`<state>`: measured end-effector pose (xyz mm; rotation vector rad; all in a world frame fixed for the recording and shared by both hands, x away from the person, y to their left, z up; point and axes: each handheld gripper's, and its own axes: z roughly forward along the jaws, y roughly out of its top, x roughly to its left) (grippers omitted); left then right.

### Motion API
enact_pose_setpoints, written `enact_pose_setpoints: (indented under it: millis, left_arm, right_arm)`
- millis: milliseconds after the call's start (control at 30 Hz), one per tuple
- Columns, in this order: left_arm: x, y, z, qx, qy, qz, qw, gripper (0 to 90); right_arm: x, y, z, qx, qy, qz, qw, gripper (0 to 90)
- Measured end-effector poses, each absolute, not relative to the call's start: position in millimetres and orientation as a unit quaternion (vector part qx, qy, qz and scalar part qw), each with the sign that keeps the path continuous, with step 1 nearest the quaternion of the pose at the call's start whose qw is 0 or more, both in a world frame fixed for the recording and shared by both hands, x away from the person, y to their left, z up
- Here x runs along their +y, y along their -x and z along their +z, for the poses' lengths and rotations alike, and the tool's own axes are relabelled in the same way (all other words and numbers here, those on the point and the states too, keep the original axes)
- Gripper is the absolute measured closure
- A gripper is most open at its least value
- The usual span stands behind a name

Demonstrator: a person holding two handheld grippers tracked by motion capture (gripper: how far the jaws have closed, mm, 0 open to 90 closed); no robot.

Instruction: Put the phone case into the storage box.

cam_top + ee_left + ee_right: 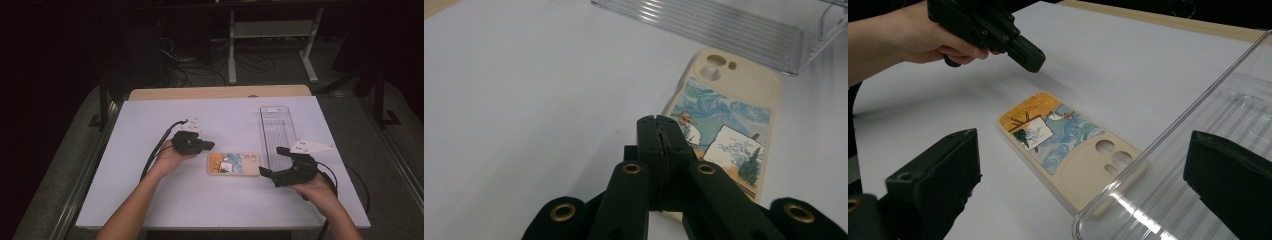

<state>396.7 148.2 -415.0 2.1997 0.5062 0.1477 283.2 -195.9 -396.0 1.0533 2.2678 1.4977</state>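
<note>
On white table [150, 200] | flat rounded phone case [233, 164] | ribbed clear tray [276, 131]

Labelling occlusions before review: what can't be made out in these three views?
- Near end of the cream painted-picture phone case: left gripper view, hidden behind the shut left tool.
- Far end of the clear ribbed plastic tray: right gripper view, cut off by the frame edge and the open right tool.
- Painting's details: high view, too small.
- Whether the case touches the tray: high view, unclear.
</note>
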Motion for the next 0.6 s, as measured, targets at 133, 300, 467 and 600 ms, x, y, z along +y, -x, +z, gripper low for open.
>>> enact_pose_setpoints:
  millis: [133,300,467,600]
  left_arm:
    - [147,-402,-421,0.203,-0.883,0.061,0.42,89.6]
    - [144,-411,-434,0.222,-0.879,0.057,0.419,89.7]
    - [145,-416,-444,0.23,-0.879,0.048,0.416,89.6]
    - [142,-416,-449,0.24,-0.876,0.039,0.417,89.7]
  right_arm:
    - [-195,-284,-397,0.775,-0.358,0.509,0.113,1.3]
    - [-195,-283,-396,0.775,-0.358,0.509,0.113,1.3]
    - [-195,-283,-397,0.775,-0.358,0.509,0.113,1.3]
    - [-195,-283,-397,0.775,-0.359,0.508,0.112,1.3]
